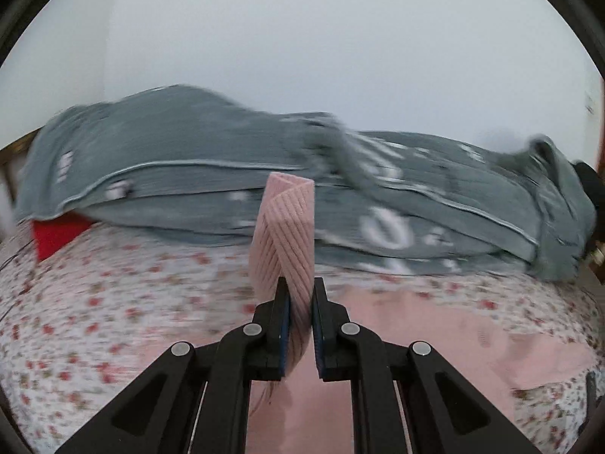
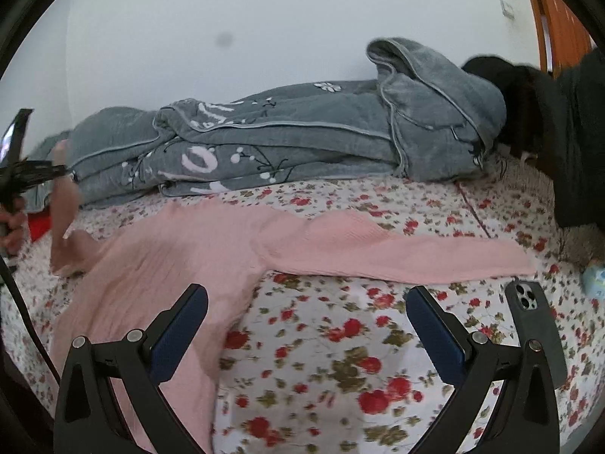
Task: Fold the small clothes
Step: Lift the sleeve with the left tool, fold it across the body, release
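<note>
The left gripper [image 1: 298,317] has its jaws pressed together on a ribbed pink cuff [image 1: 283,238], the end of a sleeve of the pink sweater [image 2: 181,261]. The cuff stands up out of the grip and folds over at its top, and a few loose threads hang below the pads. Under this gripper the sweater's body lies flat on the flowered bedsheet [image 1: 113,302]. This view is smeared with motion blur, so fine detail is lost.

The right gripper [image 2: 306,325] hovers low over the bedsheet with its jaws wide apart, gripping nothing. Its left finger [image 2: 181,325] sits over the edge of the sweater's body; whether it touches the cloth cannot be told. Its right finger is over bare sheet, just beside a dark phone [image 2: 533,325] lying camera side up.

Beyond the right gripper's fingers, the sweater's other sleeve [image 2: 397,253] stretches flat across the sheet toward the right. At the far left of the right wrist view, the raised cuff shows in the left gripper, with part of the person's hand [image 2: 13,227] below it.

Farther back, a folded grey blanket [image 2: 283,143] with pale floral print lies along the white wall [image 2: 227,19]. A red item [image 1: 56,234] peeks from beneath its left end, and dark clothing [image 2: 559,121] lies at its right end.
</note>
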A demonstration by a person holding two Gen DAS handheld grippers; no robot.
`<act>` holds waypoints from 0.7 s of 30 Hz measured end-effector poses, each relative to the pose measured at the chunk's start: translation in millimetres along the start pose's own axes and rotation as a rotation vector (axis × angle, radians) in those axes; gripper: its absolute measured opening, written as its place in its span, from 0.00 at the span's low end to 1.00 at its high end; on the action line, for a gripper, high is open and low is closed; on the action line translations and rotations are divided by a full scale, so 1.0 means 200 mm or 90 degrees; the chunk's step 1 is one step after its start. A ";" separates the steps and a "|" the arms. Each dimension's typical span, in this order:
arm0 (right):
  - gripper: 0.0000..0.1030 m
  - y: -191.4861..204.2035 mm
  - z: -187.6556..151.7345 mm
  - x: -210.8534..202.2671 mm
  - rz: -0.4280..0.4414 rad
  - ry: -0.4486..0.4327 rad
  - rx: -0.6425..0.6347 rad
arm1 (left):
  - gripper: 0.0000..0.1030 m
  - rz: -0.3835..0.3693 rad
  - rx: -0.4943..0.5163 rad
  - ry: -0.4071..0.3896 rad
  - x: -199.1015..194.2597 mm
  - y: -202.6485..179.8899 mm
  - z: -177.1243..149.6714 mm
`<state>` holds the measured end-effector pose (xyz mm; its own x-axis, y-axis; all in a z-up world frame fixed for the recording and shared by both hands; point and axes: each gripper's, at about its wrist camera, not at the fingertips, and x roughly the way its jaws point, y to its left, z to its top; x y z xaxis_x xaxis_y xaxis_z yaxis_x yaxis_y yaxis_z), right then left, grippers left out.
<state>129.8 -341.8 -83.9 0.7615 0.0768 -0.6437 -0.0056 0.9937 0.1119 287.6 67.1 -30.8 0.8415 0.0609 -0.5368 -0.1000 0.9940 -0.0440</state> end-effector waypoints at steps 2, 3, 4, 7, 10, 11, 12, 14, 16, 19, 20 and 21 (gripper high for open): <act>1.00 -0.06 0.00 0.01 0.009 0.019 0.006 | 0.10 -0.025 0.029 0.008 0.06 -0.23 -0.04; 1.00 -0.10 -0.01 0.01 0.010 0.026 0.007 | 0.10 -0.040 0.038 0.014 0.08 -0.31 -0.06; 1.00 -0.13 -0.01 0.01 0.006 0.029 0.007 | 0.10 -0.054 0.043 0.021 0.10 -0.39 -0.08; 1.00 -0.22 -0.03 0.00 -0.005 0.037 0.007 | 0.10 -0.099 0.059 0.050 0.19 -0.63 -0.18; 1.00 -0.29 -0.06 -0.01 -0.013 0.051 0.010 | 0.10 -0.129 0.079 0.083 0.28 -0.85 -0.31; 1.00 -0.31 -0.08 -0.01 -0.014 0.054 0.010 | 0.11 -0.139 0.090 0.102 0.32 -0.91 -0.37; 1.00 -0.32 -0.09 0.00 -0.016 0.057 0.010 | 0.11 -0.145 0.098 0.119 0.35 -0.95 -0.42; 1.00 -0.34 -0.10 0.00 -0.022 0.063 0.013 | 0.13 -0.162 0.119 0.159 0.41 -1.02 -0.52; 1.00 -0.35 -0.11 0.02 -0.021 0.067 0.016 | 0.20 -0.178 0.131 0.188 0.43 -1.06 -0.56; 1.00 -0.34 -0.11 0.06 -0.016 0.073 0.016 | 0.44 -0.197 0.129 0.197 0.42 -1.03 -0.58; 1.00 -0.33 -0.11 0.07 -0.012 0.074 0.016 | 0.58 -0.190 0.124 0.176 0.38 -0.98 -0.56; 1.00 -0.31 -0.10 0.08 -0.007 0.074 0.015 | 0.62 -0.185 0.122 0.161 0.37 -0.96 -0.54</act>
<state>129.7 -401.2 -117.1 0.6812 0.0763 -0.7281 0.0187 0.9924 0.1215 310.9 -129.2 -153.4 0.6608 -0.2238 -0.7164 0.2419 0.9671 -0.0790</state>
